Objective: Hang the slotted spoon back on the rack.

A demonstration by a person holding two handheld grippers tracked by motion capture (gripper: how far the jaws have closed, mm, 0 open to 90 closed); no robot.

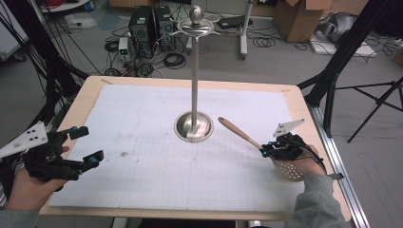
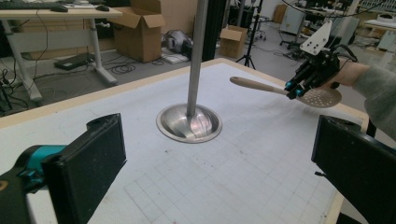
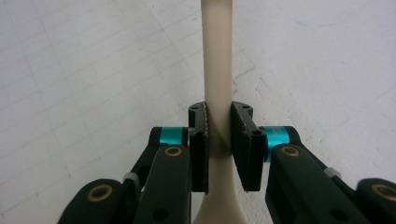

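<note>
A beige slotted spoon (image 1: 247, 137) is held above the white mat at the right, its handle pointing toward the stand and its perforated head (image 1: 291, 171) over the person's hand. My right gripper (image 1: 266, 150) is shut on the spoon's neck; in the right gripper view the pale handle (image 3: 217, 70) runs up between the jaws of the right gripper (image 3: 219, 140). A steel utensil stand (image 1: 194, 126) with a tall pole and hooked top (image 1: 196, 23) rises at the mat's middle. My left gripper (image 1: 85, 145) stands open at the left, holding nothing; the left gripper (image 2: 219, 163) faces the stand (image 2: 189, 122) and the spoon (image 2: 280, 89).
The white gridded mat (image 1: 142, 161) covers a wooden table (image 1: 85, 95). Beyond the far edge lie computer cases (image 1: 142, 23), cables and cardboard boxes (image 1: 297, 19). A black tripod (image 1: 375, 99) stands to the right of the table.
</note>
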